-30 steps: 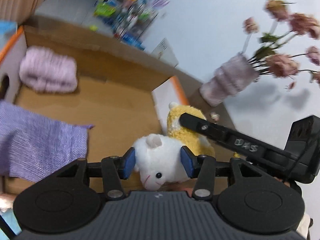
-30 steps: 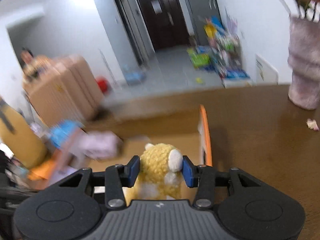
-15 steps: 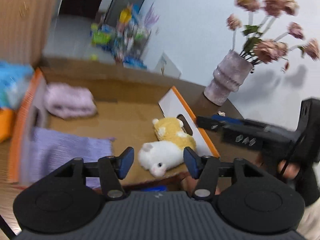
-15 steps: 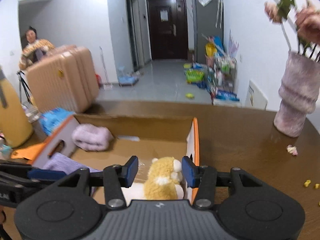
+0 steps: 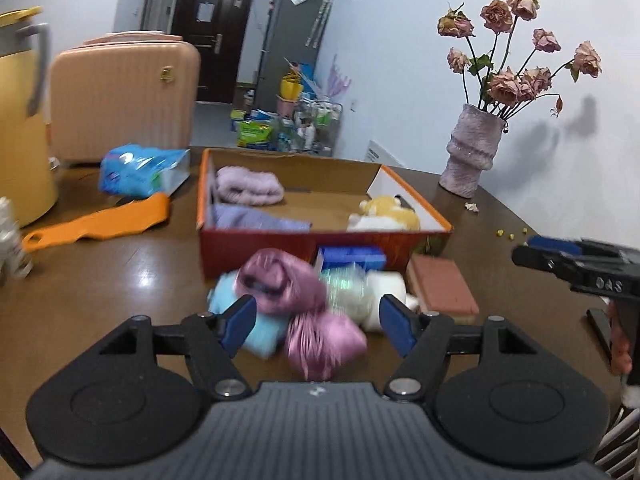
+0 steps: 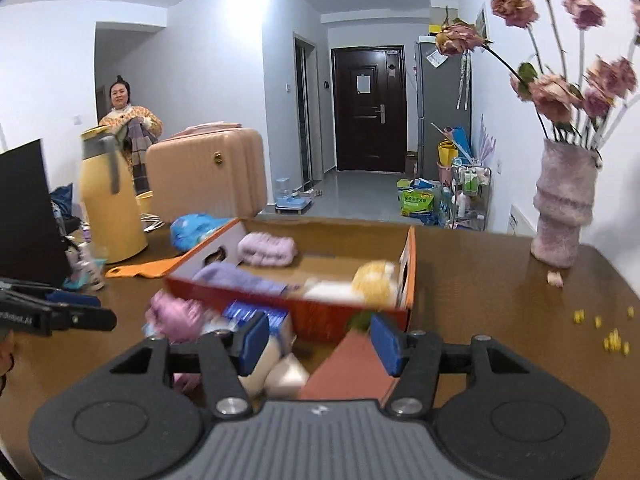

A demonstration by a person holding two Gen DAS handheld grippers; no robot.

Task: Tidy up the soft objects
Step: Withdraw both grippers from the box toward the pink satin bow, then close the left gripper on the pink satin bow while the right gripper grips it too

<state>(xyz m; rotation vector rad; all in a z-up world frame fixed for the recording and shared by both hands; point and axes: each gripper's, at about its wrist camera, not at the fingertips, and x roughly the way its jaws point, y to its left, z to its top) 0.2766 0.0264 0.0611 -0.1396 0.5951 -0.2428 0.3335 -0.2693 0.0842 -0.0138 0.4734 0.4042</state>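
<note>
You are holding your left gripper (image 5: 318,326) and right gripper (image 6: 318,344) with jaws spread wide, gripping nothing. The yellow plush (image 5: 386,210) and white plush (image 5: 374,222) are lying in the cardboard box's (image 5: 304,246) right near corner. The pink rolled cloths (image 5: 280,284) are sitting on the table (image 5: 120,280) against the box's near wall.

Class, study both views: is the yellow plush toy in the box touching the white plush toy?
Touching. In the left wrist view the yellow plush toy lies pressed against the white plush toy at the right end of the box, with no gap between them.
</note>
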